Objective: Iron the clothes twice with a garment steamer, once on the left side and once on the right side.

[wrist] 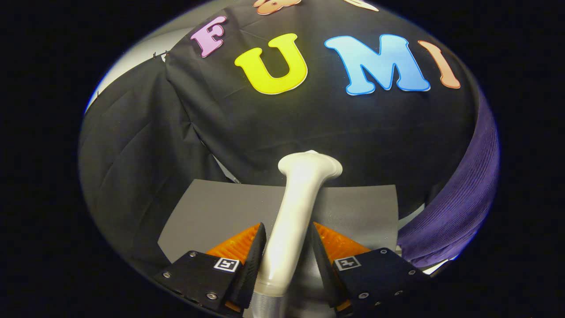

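Nearest the camera, the gripper [288,258] pinches the cream-white plastic garment steamer [295,207] by its handle: both fingers [254,260] press against the slim shaft from either side, just above the point where a ribbed grey hose [265,304] joins its lower end. From between the fingers the steamer rises upright, leaning slightly to the right, and widens into a flattened head that stands beyond the fingertips, in front of the black cloth wall [309,128] of the booth.

Behind the steamer's shaft lies a flat grey rectangular mat [212,212], spreading to both sides of the fingers; its far edge runs along the foot of the cloth wall. To the right of the gripper, past the mat's right edge, hangs a dark purple ribbed knit garment [463,194], curving down beside the wall. The steamer's head is well apart from the garment, with the wall's black cloth between them.
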{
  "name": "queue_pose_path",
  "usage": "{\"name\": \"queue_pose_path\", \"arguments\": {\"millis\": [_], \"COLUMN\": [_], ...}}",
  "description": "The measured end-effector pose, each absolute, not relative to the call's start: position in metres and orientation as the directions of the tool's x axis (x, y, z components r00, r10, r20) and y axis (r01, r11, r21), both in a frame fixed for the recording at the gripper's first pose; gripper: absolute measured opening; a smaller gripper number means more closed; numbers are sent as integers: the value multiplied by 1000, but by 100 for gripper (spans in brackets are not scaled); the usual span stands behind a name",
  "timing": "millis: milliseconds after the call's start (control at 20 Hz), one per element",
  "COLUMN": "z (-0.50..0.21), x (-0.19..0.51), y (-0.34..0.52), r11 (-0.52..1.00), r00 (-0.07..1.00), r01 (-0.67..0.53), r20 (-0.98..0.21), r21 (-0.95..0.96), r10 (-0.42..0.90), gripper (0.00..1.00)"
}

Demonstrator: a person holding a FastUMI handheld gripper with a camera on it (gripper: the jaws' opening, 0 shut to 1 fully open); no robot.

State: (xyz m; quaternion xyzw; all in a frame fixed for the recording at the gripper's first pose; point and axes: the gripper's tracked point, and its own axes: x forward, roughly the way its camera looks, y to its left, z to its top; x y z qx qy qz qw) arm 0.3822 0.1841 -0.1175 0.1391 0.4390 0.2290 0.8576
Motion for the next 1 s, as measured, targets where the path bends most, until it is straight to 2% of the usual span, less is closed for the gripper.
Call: {"name": "queue_pose_path", "arguments": {"millis": [250,400,700,1000], "z": [-123,-108,-62,-8], "x": [376,369,352,288], "y": [189,198,179,147], "r11": [815,751,769,773], "r00": [452,455,605,718], "r01": [-209,-160,-188,-260], "r20": [-686,-627,-545,-419], "r21": [540,641,611,579], "r10": [571,632,581,555], "gripper": [51,33,33,32]}}
